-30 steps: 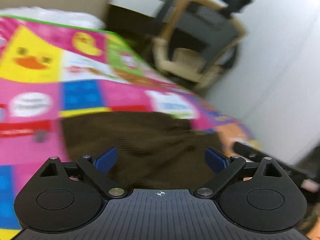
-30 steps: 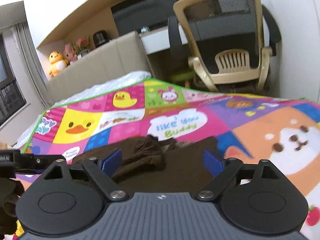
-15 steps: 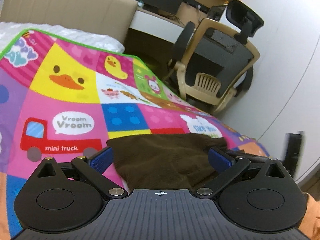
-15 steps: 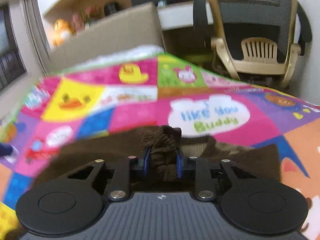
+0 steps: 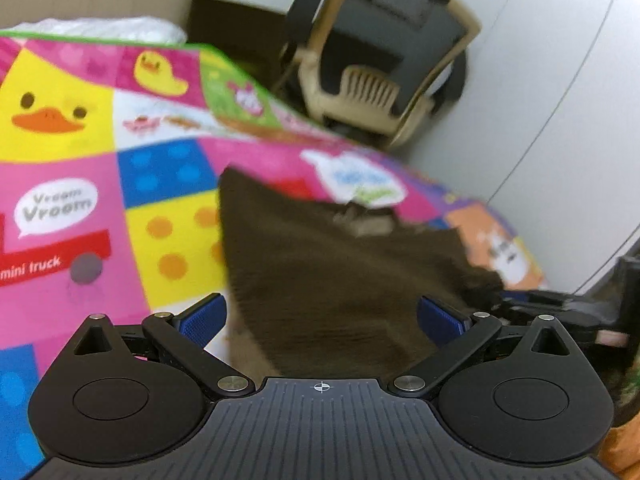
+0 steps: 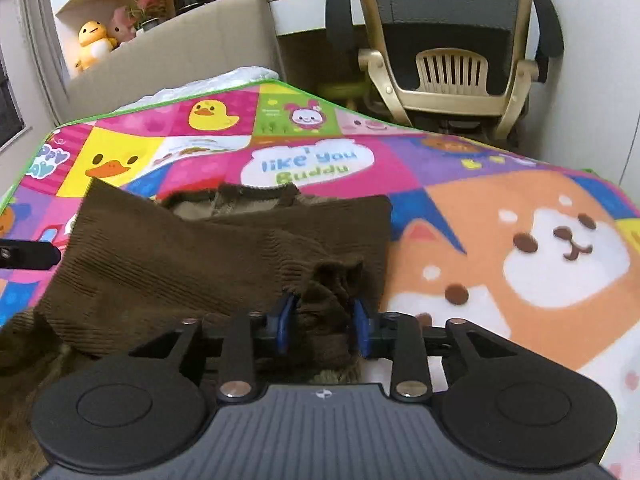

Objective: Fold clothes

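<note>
Folding is under way on a brown knit sweater that lies on a bright play mat full of cartoon pictures. The sweater sits near the front edge of the mat, with its neck hole pointing away toward the far side.

The right gripper has its two blue pads squeezed close together on a bunched-up bit of the sweater, which looks like the end of a sleeve. A flap of brown cloth already lies slanted across the body of the sweater.

The left gripper is wide open. Its blue pads stand far apart and hold nothing. It hovers over the near part of the sweater, but that view is blurry, so I cannot tell if it touches the cloth.

My guess is that this is the sleeve step: one sleeve is being laid over the middle. Next, the right gripper would need to set its bunch down flat and let go, and the open left one would need to pinch an edge to fold the next part over.

Some words on the mat can be read. A white cloud says "I like you Buddy". A speech bubble says "Vroom Vroom", and under it a red truck says "mini truck".

Past the mat stands an office chair, and a yellow duck toy sits on a shelf.
</note>
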Demonstrator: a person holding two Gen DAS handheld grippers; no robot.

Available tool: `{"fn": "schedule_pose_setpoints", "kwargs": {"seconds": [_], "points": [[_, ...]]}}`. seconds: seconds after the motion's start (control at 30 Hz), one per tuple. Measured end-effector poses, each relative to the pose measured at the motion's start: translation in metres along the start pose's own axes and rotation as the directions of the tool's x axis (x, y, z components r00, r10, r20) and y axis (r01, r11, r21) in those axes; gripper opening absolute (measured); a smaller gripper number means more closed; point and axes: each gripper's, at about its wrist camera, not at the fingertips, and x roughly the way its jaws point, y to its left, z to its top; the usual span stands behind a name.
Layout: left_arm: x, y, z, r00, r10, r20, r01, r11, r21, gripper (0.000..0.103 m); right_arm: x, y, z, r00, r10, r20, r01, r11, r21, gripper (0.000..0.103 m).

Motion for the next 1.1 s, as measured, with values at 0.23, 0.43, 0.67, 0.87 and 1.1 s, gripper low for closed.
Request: {"fn": "schedule_pose_setpoints", "kwargs": {"seconds": [0.23,0.43,0.67,0.87,1.1], "points": [[0.006,0.035,0.022,1.000,-0.004,-0.016,0.002,0.994,-0.109,0.103,-0.031,-0.001,0.041,0.990,-0.008,0.142,0.015,0.999,-0.047,0.051],[0.045,0.053,0.029,0.996,-0.056,-0.068,0.040,0.974,-0.225,0.103,0.012,-0.015,0.077,0.998,0.023,0.052,-0.026,0.997,0.071,0.063],[0.054,0.048,0.033,0.995,-0.097,0.010,0.098,0.979,-0.181,0.101,0.070,-0.017,0.062,0.998,-0.022,-0.062,0.028,0.994,0.107,0.063],[0.062,0.058,0.030,0.994,-0.106,-0.014,0.099,0.961,-0.259,0.025,0.053,-0.005,0.057,0.999,0.047,-0.012,-0.046,0.998,0.043,0.015],[-0.030,0.043,0.013,0.969,-0.212,0.125,0.225,0.970,-0.097,0.012,-0.072,0.007,0.037,0.980,0.148,0.131,-0.138,0.987,-0.078,0.013]]}}
